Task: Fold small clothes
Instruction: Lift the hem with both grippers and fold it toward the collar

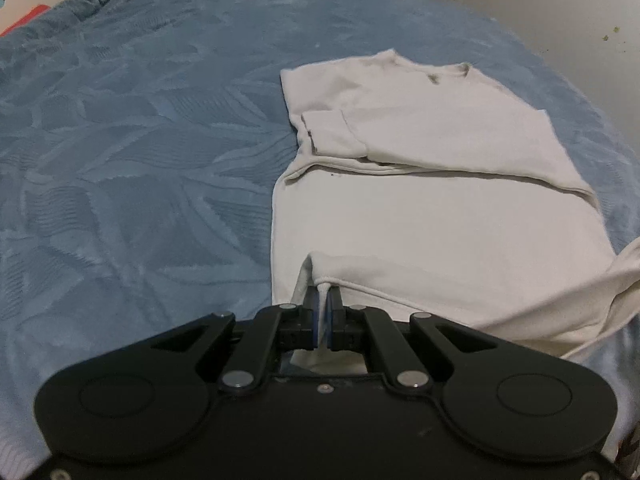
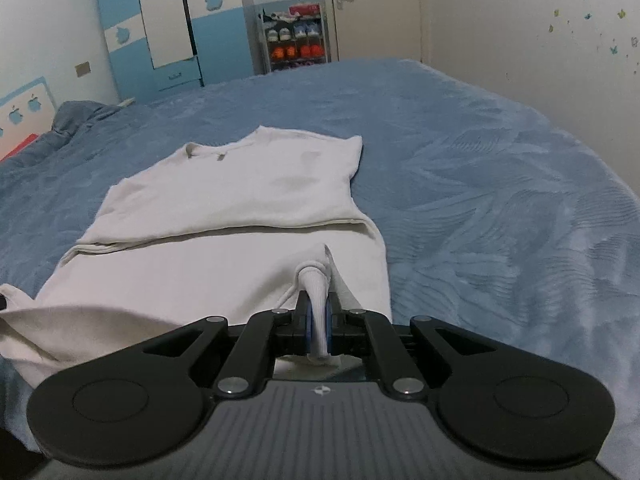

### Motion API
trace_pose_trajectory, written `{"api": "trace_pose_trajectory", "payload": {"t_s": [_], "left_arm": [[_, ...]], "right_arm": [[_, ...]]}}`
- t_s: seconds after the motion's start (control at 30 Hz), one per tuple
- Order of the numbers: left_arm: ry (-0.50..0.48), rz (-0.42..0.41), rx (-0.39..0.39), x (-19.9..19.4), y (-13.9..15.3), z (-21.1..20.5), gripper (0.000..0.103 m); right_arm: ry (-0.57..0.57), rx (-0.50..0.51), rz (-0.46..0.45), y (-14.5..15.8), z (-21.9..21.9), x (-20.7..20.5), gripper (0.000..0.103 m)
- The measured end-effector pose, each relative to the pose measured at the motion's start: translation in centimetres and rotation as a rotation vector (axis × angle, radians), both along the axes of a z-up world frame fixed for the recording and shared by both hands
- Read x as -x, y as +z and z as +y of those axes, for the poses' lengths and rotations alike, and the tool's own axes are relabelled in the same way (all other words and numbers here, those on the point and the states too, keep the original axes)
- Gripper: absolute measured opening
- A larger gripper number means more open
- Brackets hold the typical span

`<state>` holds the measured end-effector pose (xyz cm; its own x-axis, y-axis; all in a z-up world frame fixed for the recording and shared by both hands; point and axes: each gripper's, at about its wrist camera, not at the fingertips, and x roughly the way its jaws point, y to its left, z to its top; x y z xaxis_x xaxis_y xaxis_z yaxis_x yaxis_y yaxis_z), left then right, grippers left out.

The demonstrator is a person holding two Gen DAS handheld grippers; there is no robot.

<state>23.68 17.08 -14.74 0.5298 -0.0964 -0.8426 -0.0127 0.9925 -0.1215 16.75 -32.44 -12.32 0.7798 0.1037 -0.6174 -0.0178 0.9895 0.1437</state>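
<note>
Both grippers, left point(image 1: 323, 300) and right point(image 2: 318, 312), jaws pinched on shirt point(image 1: 420, 208) hem; next, probably fold toward collar.

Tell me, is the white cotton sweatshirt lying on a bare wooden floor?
No. The white cotton sweatshirt lies spread on a blue textured plush blanket covering a bed, while both grippers pinch its near hem.

Black linkage fingers point(image 1: 310, 312), blue pads point(image 2: 308, 330), silver pivot screws point(image 1: 238, 380)
</note>
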Motion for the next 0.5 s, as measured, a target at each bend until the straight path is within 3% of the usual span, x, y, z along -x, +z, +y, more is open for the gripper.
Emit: {"api": "trace_pose_trajectory", "payload": {"t_s": [0.13, 0.27, 0.37, 0.5], "left_arm": [[0.022, 0.032, -0.027, -2.0, -2.4, -0.1, 0.007], [0.011, -0.037, -0.074, -1.4, -1.4, 0.6, 0.036], [-0.03, -0.096, -0.115, 0.5, 0.2, 1.5, 0.039], [-0.091, -0.084, -0.116, 3.1, 0.1, 2.3, 0.043]], "right_arm": [[-0.006, 0.018, 0.023, -1.5, 0.5, -2.1, 0.01], [-0.014, 0.051, -0.068, -0.6, 0.1, -1.4, 0.031], [-0.008, 0.086, -0.129, 0.3, -0.9, -0.1, 0.037], [0.022, 0.093, -0.084, -0.2, -1.9, 0.8, 0.05]]}}
